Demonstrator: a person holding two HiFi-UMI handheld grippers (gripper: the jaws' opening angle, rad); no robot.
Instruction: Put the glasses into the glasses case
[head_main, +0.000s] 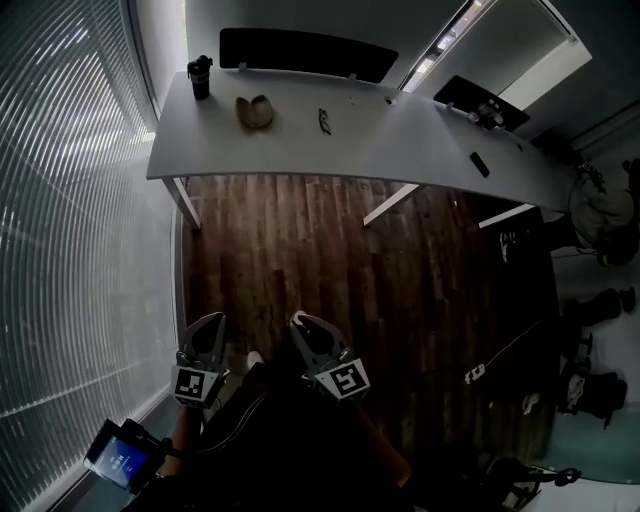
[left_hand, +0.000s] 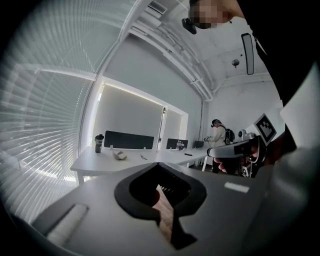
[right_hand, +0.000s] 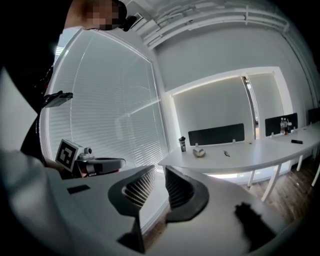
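On the far tabletop (head_main: 400, 140), white, smooth and gently curved, I find the glasses (head_main: 324, 122): dark, thin-framed, lying flat on the bare surface. They sit just right of the glasses case (head_main: 255, 112), a tan rounded shell, near it but not touching. I cannot tell whether the case stands open.

Other items noted:
- A black cylindrical tumbler (head_main: 200, 77) stands upright at the far left corner of the tabletop.
- A black divider panel (head_main: 300, 50) runs along the far edge, behind the case and glasses.
- A small dark flat object (head_main: 480, 164) lies further right on the tabletop.
- Pale horizontal blinds (head_main: 70, 200) fill the whole left side.
- Dark bags (head_main: 600, 210) rest on the floor at the right.
- In the left gripper view a person (left_hand: 220, 135) stands at the far right end of the tabletop.

Between both grippers and the tabletop lies a stretch of dark wood-plank floor (head_main: 300, 250), with white slanted table legs (head_main: 185, 200) at its far side.

The left gripper (head_main: 212, 322) is low and near, well apart from the glasses. In its own view its black ribbed pads (left_hand: 172, 182) draw together at the tips with nothing held. The right gripper (head_main: 300, 320), just beside it, shows a narrow gap between its ribbed jaws, and that gap is empty.
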